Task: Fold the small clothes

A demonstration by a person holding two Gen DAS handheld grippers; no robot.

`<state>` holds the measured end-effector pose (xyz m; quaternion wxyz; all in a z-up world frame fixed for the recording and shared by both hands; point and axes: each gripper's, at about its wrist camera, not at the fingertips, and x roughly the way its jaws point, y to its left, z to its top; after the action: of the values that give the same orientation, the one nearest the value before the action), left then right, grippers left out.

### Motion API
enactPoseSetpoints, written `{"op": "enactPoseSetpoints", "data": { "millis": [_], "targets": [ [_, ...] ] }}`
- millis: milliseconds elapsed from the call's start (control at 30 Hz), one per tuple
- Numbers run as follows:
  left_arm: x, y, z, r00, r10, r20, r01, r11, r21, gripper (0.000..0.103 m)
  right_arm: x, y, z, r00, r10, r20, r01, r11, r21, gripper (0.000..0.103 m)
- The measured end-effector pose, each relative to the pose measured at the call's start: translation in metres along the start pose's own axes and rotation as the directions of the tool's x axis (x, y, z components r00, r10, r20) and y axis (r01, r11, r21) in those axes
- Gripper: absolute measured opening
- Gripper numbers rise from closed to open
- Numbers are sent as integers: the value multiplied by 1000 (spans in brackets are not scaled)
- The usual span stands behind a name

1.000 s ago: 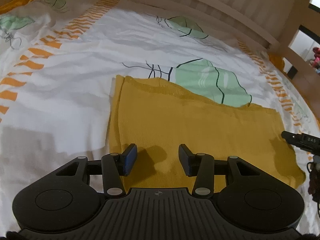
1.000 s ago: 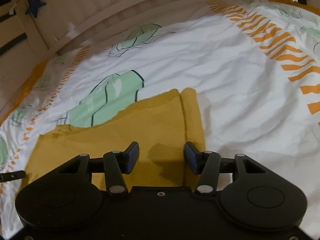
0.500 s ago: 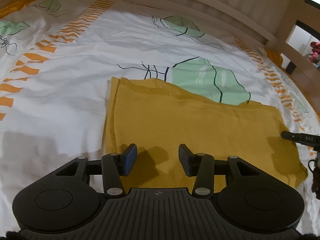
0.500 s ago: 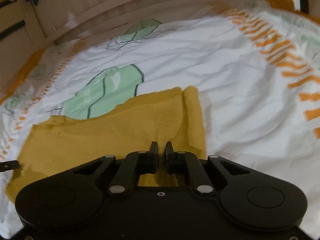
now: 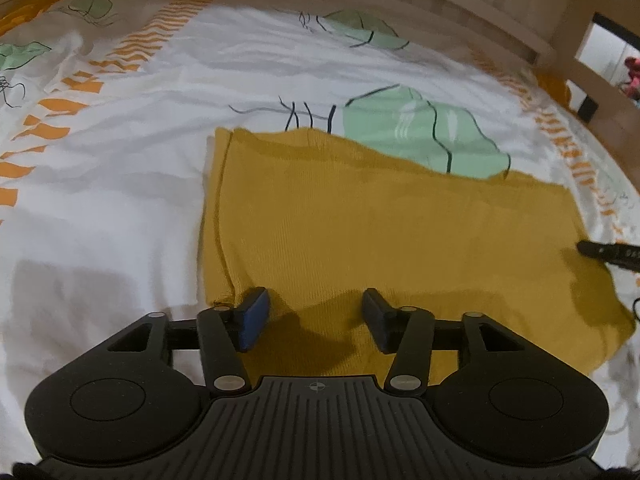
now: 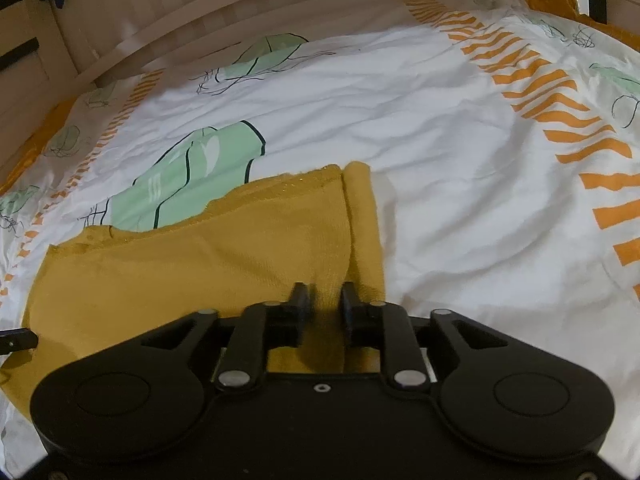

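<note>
Right wrist view: right tool (image 6: 323, 295) opening over mustard garment (image 6: 200, 264).

Mustard-yellow knit garment (image 5: 380, 232) lies flat, folded; one side edge doubled over.

Dim warm indoor light, fisheye views bending hard at the edges.
Soft shadows are falling on the bedsheet (image 5: 120, 208) beneath both rigs; slight blur is smearing far corners; no glare.
</note>
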<state>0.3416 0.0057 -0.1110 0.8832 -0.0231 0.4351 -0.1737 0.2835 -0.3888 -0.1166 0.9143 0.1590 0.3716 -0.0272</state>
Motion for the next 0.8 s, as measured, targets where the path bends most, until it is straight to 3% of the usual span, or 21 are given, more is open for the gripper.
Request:
{"op": "enactPoseSetpoints", "data": {
  "millis": [167,300,367,500,600,700,767,800],
  "targets": [
    [4,-9,-5,1000,-1,0,1,999,34,75,-1,0,-2,999,41,-4,-41,999,-13,58],
    [8,-21,-10,1000,24,-10,-23,994,106,87,-9,6,-2,999,40,0,-40,998,-39,65],
    [10,-25,-12,999,31,-23,-28,993,117,90,-15,6,-1,999,35,9,-35,998,-48,74],
    [11,-26,-11,999,37,-30,-34,993,110,92,-18,-6,0,1000,11,0,-11,1000,-20,79],
    [10,-27,-12,999,40,-27,-37,994,107,92,-9,-20,-3,997,58,-50,-55,996,63,82],
    [6,-30,-7,998,47,-36,-45,996,75,87,-4,-24,-4,992,107,-61,-101,991,85,93],
    [1,-31,0,999,18,-39,-17,1000,20,84,-1,-24,-5,987,143,-68,-136,986,93,103],
    [-1,-33,4,999,-1,-43,1,1000,-6,84,1,-23,-7,987,144,-67,-137,986,93,103]
  ]
}}
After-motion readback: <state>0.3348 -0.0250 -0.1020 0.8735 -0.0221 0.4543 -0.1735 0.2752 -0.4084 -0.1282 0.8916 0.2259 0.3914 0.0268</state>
